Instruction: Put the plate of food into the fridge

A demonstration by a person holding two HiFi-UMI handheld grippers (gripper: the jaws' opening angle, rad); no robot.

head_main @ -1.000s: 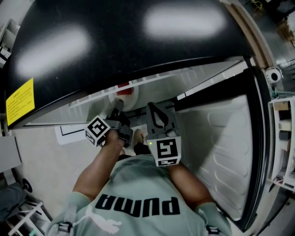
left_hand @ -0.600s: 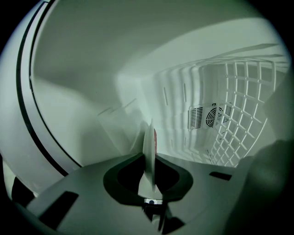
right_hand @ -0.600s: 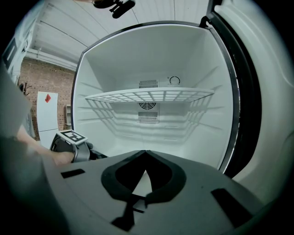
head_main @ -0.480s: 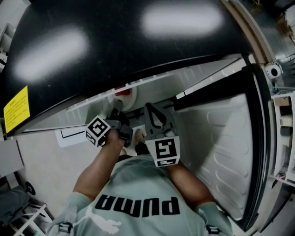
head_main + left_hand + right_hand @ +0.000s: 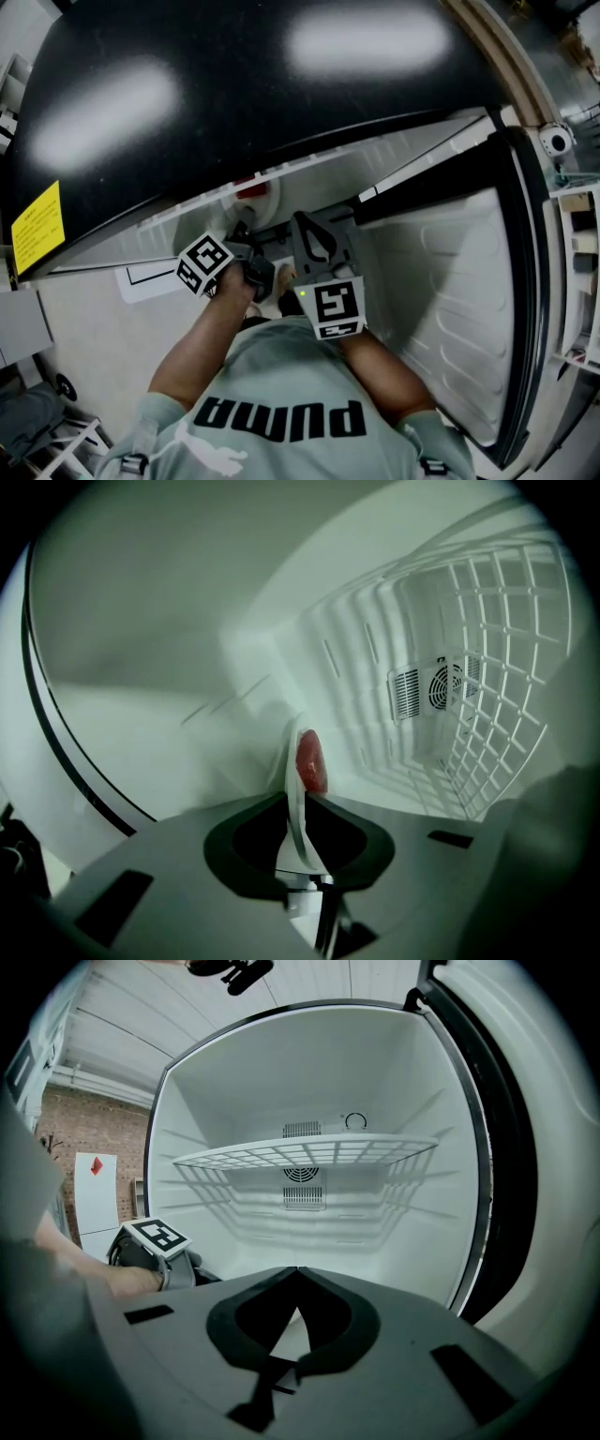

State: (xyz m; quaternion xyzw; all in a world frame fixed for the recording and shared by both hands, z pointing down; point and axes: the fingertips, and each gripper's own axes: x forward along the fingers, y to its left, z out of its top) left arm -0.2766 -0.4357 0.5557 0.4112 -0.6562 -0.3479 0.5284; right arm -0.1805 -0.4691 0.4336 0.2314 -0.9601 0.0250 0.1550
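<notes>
A white plate [image 5: 291,803] carrying a piece of red food [image 5: 310,761] shows edge-on in the left gripper view, and my left gripper [image 5: 298,810] is shut on its rim. In the head view that plate [image 5: 261,199] sits at the fridge's open mouth, just ahead of my left gripper [image 5: 244,228]. To its right my right gripper [image 5: 306,221] is level with it, shut and holding nothing. In the right gripper view my right gripper [image 5: 298,1271] points into the white fridge compartment [image 5: 309,1072], with the left gripper's marker cube [image 5: 157,1234] at the lower left.
A white wire shelf [image 5: 305,1154] spans the compartment at mid height, with vent grilles [image 5: 302,1197] on the back wall. The open fridge door [image 5: 450,309] stands at the right. The fridge's black top [image 5: 234,84] overhangs. A yellow label [image 5: 37,228] is on the left.
My left gripper has rolled a little about its own axis, with the plate still in its grip. The right gripper has stayed where it was.
</notes>
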